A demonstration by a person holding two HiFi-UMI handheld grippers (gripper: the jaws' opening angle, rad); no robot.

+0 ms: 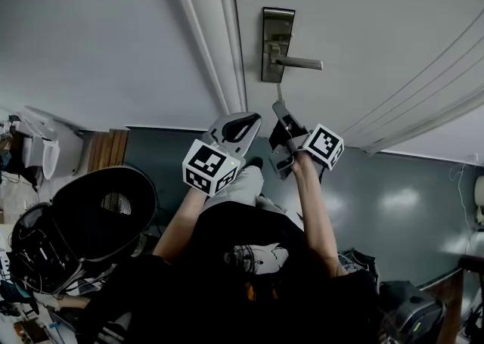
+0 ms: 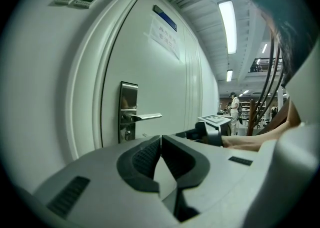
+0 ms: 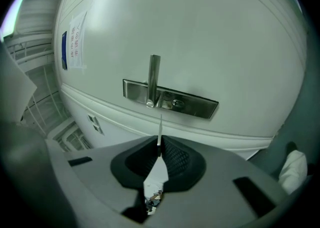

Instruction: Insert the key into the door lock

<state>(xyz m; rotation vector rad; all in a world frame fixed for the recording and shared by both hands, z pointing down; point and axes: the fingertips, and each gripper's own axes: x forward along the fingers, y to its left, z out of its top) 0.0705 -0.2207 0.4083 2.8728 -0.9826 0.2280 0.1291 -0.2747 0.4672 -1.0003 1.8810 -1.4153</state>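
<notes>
A steel lock plate [image 1: 277,44] with a lever handle [image 1: 301,63] sits on the white door [image 1: 378,40]. My right gripper [image 1: 280,108] is just below the plate, shut on a thin key [image 1: 278,94] that points up at it. In the right gripper view the key [image 3: 160,128] sticks out of the shut jaws [image 3: 159,143], its tip a short way from the keyhole [image 3: 175,103] in the lock plate [image 3: 195,105]. My left gripper [image 1: 243,122] hangs beside it, left of the lock, shut on nothing [image 2: 161,138]. The left gripper view has the lock plate [image 2: 128,102] and the right gripper [image 2: 212,128].
The white door frame [image 1: 219,40] runs left of the lock. A paper notice [image 2: 164,34] hangs high on the door. A black round seat [image 1: 106,210] and bags stand at the lower left. Grey floor [image 1: 393,199] lies below the door. A person [image 2: 234,111] stands far down the corridor.
</notes>
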